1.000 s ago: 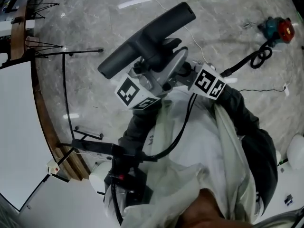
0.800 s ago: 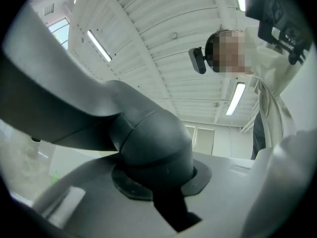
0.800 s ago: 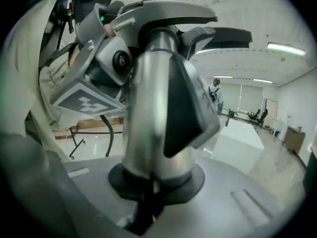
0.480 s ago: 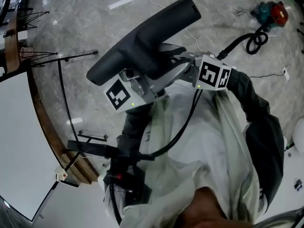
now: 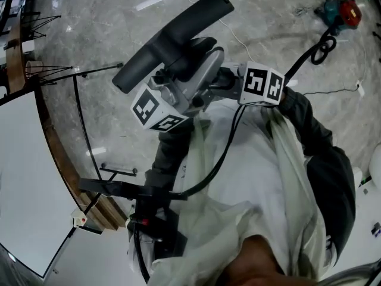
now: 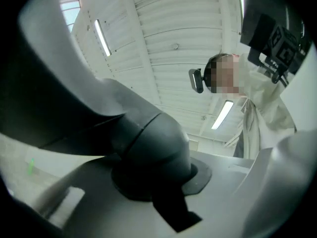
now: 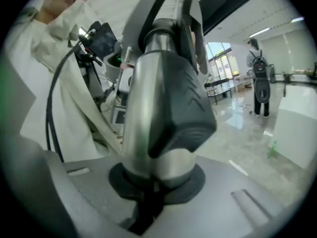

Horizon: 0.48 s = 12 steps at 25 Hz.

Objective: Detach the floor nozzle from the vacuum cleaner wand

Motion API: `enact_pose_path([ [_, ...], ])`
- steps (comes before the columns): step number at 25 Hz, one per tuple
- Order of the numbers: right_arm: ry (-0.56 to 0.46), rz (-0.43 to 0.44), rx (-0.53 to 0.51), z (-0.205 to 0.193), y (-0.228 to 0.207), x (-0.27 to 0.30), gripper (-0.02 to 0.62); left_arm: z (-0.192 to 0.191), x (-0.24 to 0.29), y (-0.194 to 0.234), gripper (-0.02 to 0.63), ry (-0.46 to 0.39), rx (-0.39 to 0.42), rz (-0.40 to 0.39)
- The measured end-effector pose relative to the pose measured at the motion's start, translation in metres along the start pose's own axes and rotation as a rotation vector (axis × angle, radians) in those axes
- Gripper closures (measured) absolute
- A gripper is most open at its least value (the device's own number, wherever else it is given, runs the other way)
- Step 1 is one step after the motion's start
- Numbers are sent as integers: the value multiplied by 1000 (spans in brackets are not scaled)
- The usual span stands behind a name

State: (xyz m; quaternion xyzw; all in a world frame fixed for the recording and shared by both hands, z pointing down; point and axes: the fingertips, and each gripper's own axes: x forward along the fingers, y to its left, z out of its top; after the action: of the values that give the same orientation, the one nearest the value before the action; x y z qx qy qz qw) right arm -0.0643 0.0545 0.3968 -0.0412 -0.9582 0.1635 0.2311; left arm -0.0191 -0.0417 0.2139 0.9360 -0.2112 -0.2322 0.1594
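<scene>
In the head view a dark, long floor nozzle (image 5: 172, 37) is held up in front of the person's chest, slanting from lower left to upper right. Its silver neck (image 5: 199, 79) lies between the two grippers. My left gripper (image 5: 178, 94) comes from below left, and its view is filled by the dark neck joint (image 6: 148, 148), on which its jaws are shut. My right gripper (image 5: 225, 79) comes from the right, shut on the silver tube (image 7: 148, 118), which has a dark ribbed catch (image 7: 188, 108). No long wand shows.
Far below is a marble floor (image 5: 107, 28). A teal and red machine (image 5: 339, 9) with a black hose (image 5: 321, 49) lies at top right. Black stands (image 5: 80, 70), a curved wooden edge (image 5: 53, 142) and a white panel (image 5: 24, 177) are at left. A person (image 7: 260, 90) stands far off.
The nozzle swung nearer the head camera, then back, and its bar now slants more steeply. Both marker cubes sit slightly higher in the view. Both grips are unchanged.
</scene>
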Motion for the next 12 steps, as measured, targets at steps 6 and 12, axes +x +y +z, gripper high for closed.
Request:
enact_pose_path([
  [6,46,-646,-45,2,-55,-7,557,-1,-11,36,534,48,-13,327],
  [12,35,-497,-67,1,-38,-1,557,0,-11,18,534,45,8,230],
])
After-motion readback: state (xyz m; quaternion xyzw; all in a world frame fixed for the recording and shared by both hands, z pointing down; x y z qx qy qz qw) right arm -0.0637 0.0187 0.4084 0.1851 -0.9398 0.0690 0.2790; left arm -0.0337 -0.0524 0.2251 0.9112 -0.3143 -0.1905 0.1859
